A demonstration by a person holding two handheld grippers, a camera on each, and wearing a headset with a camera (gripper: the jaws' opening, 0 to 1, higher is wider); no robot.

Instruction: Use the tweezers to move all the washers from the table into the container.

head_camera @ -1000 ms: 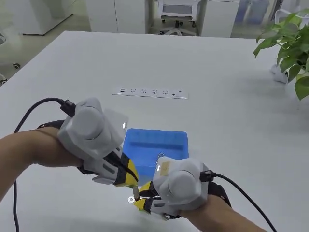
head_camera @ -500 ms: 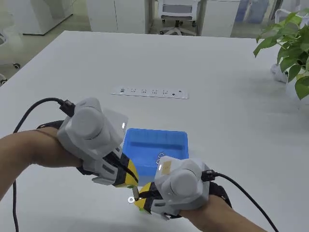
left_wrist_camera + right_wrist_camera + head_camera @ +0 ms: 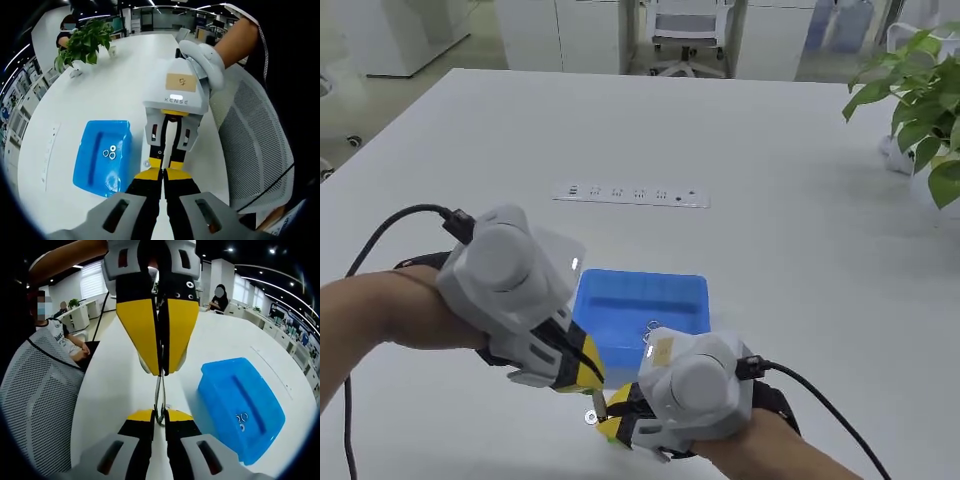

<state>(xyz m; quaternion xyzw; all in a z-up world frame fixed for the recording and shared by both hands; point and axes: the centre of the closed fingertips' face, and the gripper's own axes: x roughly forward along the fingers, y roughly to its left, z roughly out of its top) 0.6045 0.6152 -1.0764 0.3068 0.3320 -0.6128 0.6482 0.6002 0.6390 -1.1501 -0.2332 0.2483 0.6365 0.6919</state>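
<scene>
- Currently two grippers sit tip to tip over the near edge of the worktop: the left gripper and the right gripper.
- One pair of tweezers, thin metal, runs straight from the left gripper's yellow jaws to the right gripper's yellow jaws.
- The left tongs are narrow and clamped on one end of the tweezers.
- The right tongs are narrow too, with the other end of the tweezers pinched between their tips.
- One blue container lies just beyond the grippers, near the middle of the near edge.
- Three washers lie inside the container, clustered on its floor.
- One loose washer lies on the worktop outside the container, just beside the right gripper's jaws.
- One white power strip lies mid-worktop, beyond the container. Its markings are too small to read.
- One green plant stands at the far right corner.
- Two cables, one trailing from each gripper: left cable, right cable.
- Writing: in the left gripper view, the right gripper's white housing reads roughly "KENSE". A tan sticker above it carries a mark I cannot read.
</scene>
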